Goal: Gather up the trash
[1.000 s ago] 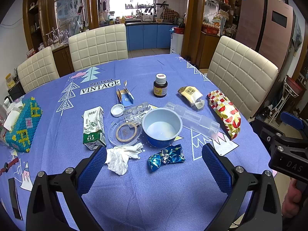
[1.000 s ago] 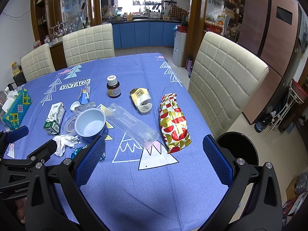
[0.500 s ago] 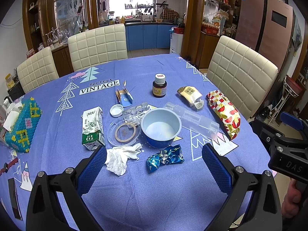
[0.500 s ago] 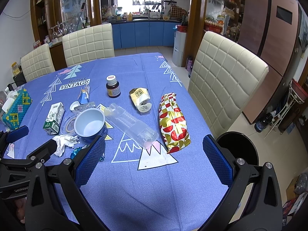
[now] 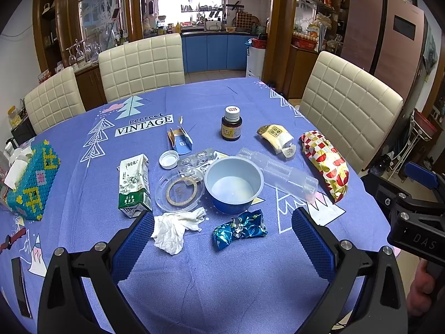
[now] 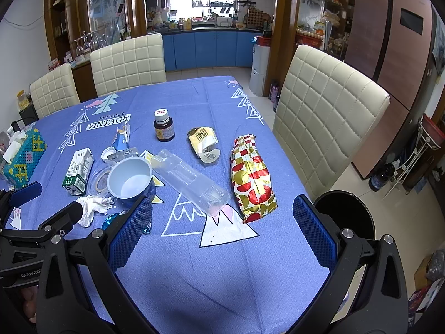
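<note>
Left wrist view: left gripper [image 5: 222,233] hangs spread wide over the table, crumpled tissue [image 5: 173,229] and blue foil wrapper [image 5: 239,228] right between its 2 fingers.

Right wrist view: right gripper [image 6: 222,222] also wide, empty, clear plastic bottle [image 6: 192,182] just ahead, black bin [image 6: 345,217] off its right finger.

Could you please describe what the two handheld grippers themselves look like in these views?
Both the left gripper and the right gripper have black angular frames with silver bolts and two fingers faced with blue textured pads. The left body reads "GenRobo", cut off by a finger; the right one reads "DAS". No cables or sleeves show.
</note>
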